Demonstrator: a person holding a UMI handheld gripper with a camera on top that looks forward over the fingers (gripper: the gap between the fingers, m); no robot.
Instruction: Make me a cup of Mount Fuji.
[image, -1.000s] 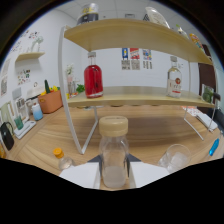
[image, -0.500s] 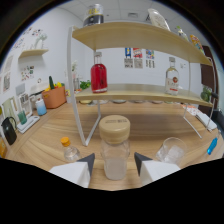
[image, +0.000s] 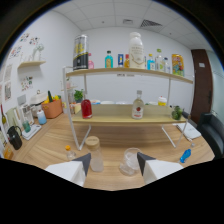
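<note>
A clear bottle with a cork-coloured lid (image: 93, 155) stands upright on the wooden table, just ahead of my left fingertip (image: 85, 161). An empty clear glass cup (image: 130, 161) stands beside it, close to the right fingertip (image: 141, 159). My gripper (image: 114, 160) is open and holds nothing; bottle and cup sit in the gap just beyond its tips. On the lower shelf stand a bottle of red liquid (image: 86, 107) and a clear bottle with a red label (image: 137, 106).
A two-level wooden shelf (image: 125, 75) on white legs spans the table; its top carries several bottles and cans. A small orange-capped bottle (image: 68, 150) sits left of the corked bottle. A blue object (image: 185, 156) lies at the right, a black kettle (image: 14, 137) at the left.
My gripper has drawn back and risen away from the corked bottle, which was close between the fingers before. The bottle now stands farther off on the table, and the fingers are wider apart.
</note>
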